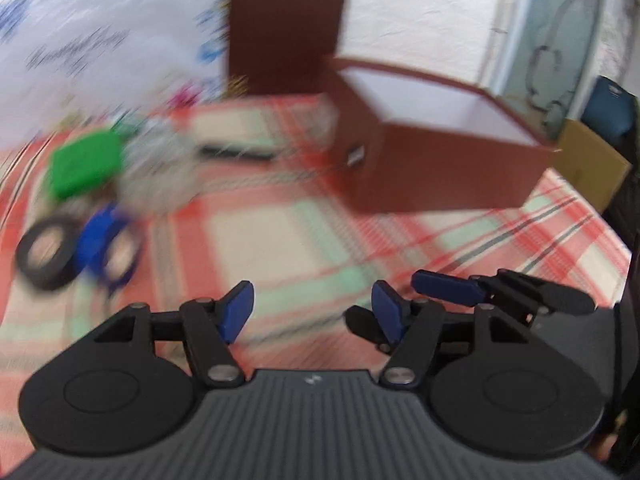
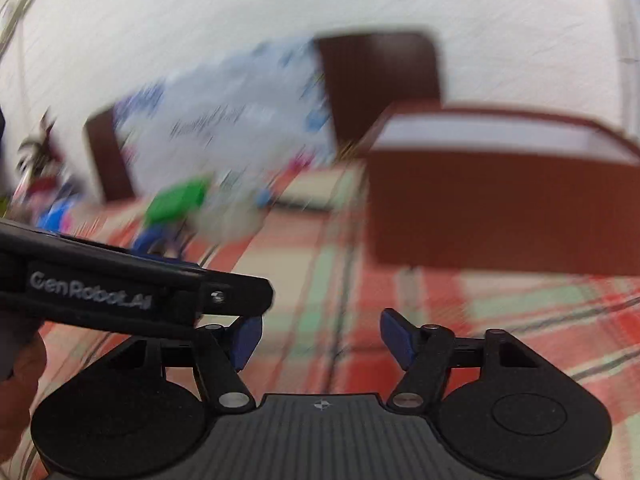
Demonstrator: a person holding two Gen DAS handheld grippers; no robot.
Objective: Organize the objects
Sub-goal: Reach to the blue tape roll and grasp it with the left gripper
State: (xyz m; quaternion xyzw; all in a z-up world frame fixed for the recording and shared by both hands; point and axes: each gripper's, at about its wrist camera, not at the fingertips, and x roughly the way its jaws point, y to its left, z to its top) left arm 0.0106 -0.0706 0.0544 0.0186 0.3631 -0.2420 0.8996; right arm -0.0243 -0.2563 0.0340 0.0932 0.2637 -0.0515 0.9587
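Both views are motion-blurred. An open brown box [image 1: 448, 168] with a white inside stands on the plaid cloth at the right; it also shows in the right wrist view [image 2: 500, 208]. A green block [image 1: 86, 164], a blue tape roll [image 1: 106, 240] and a black tape roll [image 1: 44, 254] lie at the left. The green block [image 2: 178, 200] also shows in the right wrist view. My left gripper [image 1: 314, 314] is open and empty above the cloth. My right gripper [image 2: 320, 340] is open and empty. The right gripper's fingers [image 1: 444, 288] reach in at the left view's lower right.
A brown lid or panel [image 1: 284, 28] leans upright behind the box. A crinkled clear plastic bag [image 1: 156, 160] lies beside the green block. A white printed bag [image 2: 224, 120] stands at the back. A cardboard box [image 1: 592, 164] sits past the table's right edge.
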